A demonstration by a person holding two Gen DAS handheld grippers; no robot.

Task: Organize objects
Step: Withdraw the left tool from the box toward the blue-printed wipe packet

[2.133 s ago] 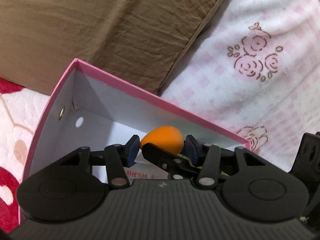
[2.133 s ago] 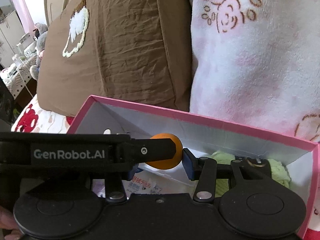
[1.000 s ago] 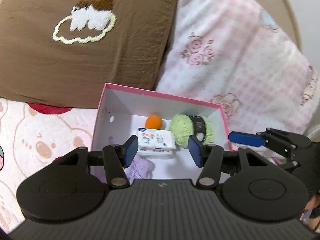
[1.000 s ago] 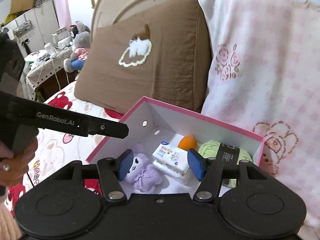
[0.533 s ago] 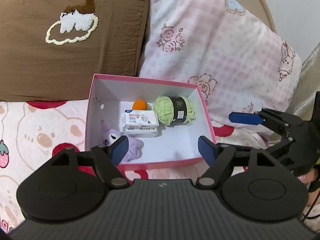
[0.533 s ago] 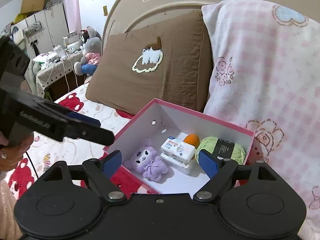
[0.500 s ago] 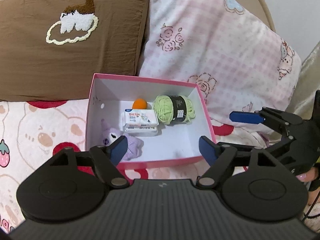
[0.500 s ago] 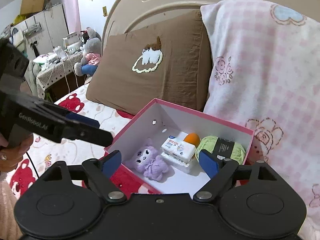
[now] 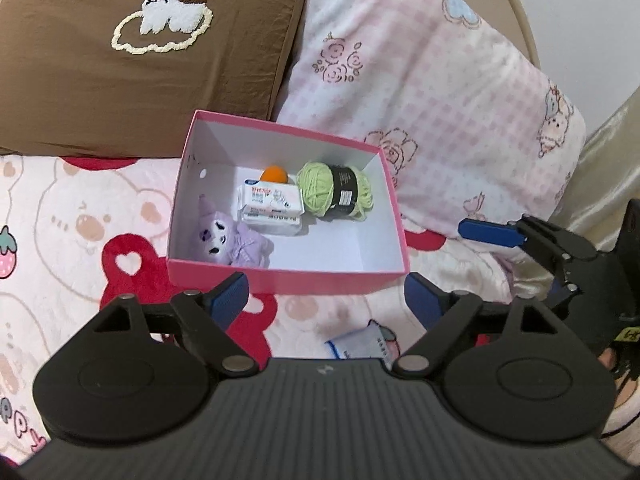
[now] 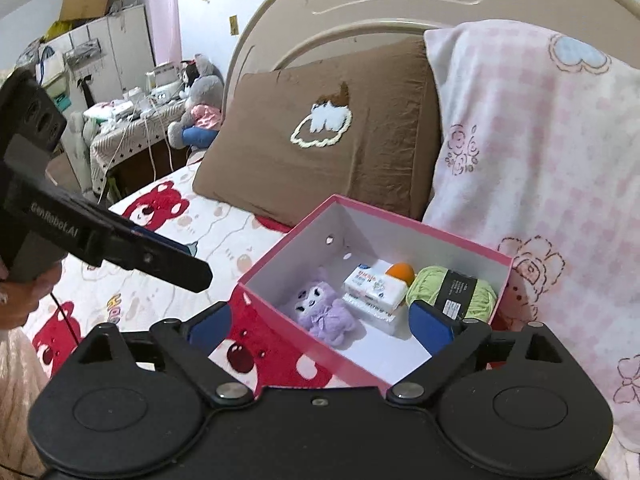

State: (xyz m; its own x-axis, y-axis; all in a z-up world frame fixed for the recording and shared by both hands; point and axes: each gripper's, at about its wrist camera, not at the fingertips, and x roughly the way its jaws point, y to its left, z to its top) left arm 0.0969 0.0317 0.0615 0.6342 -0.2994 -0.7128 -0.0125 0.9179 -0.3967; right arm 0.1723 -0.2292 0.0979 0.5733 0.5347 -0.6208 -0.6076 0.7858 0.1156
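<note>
A pink box (image 9: 288, 278) (image 10: 280, 312) sits on the bed against the pillows. Inside lie an orange ball (image 9: 274, 174) (image 10: 401, 271), a white tissue pack (image 9: 270, 202) (image 10: 374, 284), a green yarn ball (image 9: 334, 191) (image 10: 452, 291) and a purple plush toy (image 9: 228, 240) (image 10: 322, 312). My left gripper (image 9: 326, 302) is open and empty, held back in front of the box. My right gripper (image 10: 320, 322) is open and empty, at the box's near right corner. A small white packet (image 9: 360, 344) lies on the sheet just before the left gripper.
A brown pillow (image 9: 132, 52) and a pink checked pillow (image 9: 420, 92) stand behind the box. The bed sheet (image 9: 60, 220) has a red bear print. A side table with plush toys (image 10: 160, 120) stands beyond the bed's far side.
Both grippers have pulled back and up from the box and opened wider. The orange ball now rests in the box, free of both grippers.
</note>
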